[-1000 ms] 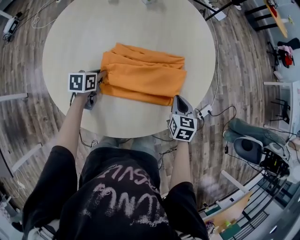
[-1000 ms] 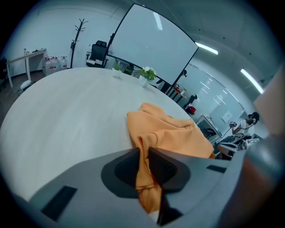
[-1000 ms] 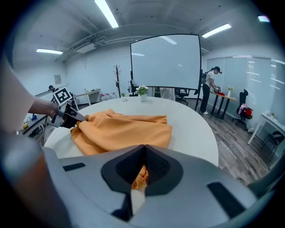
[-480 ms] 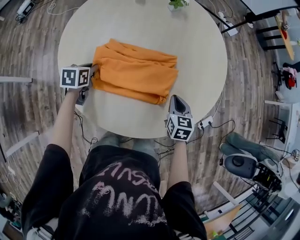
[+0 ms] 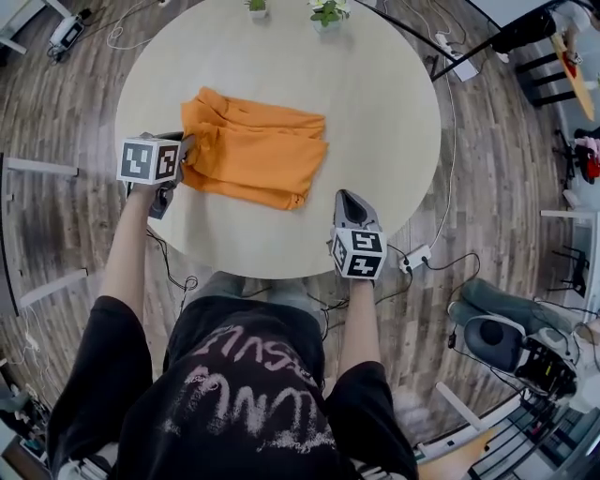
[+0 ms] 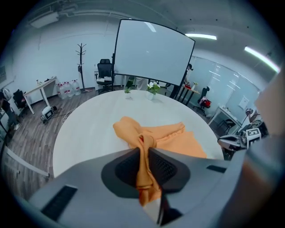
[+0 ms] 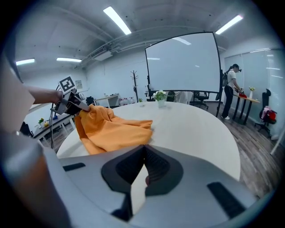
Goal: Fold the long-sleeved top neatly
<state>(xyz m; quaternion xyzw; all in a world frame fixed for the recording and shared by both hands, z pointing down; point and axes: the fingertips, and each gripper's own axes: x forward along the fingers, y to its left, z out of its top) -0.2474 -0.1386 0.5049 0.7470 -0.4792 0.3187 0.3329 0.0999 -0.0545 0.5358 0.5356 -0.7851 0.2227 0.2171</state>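
The orange long-sleeved top (image 5: 253, 150) lies folded in a thick bundle on the left half of the round table (image 5: 375, 103). My left gripper (image 5: 190, 145) is shut on the top's left edge and holds it lifted; a bunched strip of orange cloth (image 6: 144, 167) runs between its jaws. In the right gripper view the left gripper (image 7: 84, 107) hoists the top (image 7: 113, 131) at the left. My right gripper (image 5: 345, 199) hovers at the table's near edge, right of the top's near corner. Its jaws are shut with nothing between them (image 7: 143, 167).
Two small potted plants (image 5: 323, 13) stand at the table's far edge. A power strip and cables (image 5: 417, 256) lie on the wood floor at the right. A large projection screen (image 6: 153, 53) and office chairs stand beyond the table.
The left gripper has lifted the top's left edge and dragged the bundle to the left and away from me. The right gripper has shifted slightly along the near edge, apart from the cloth.
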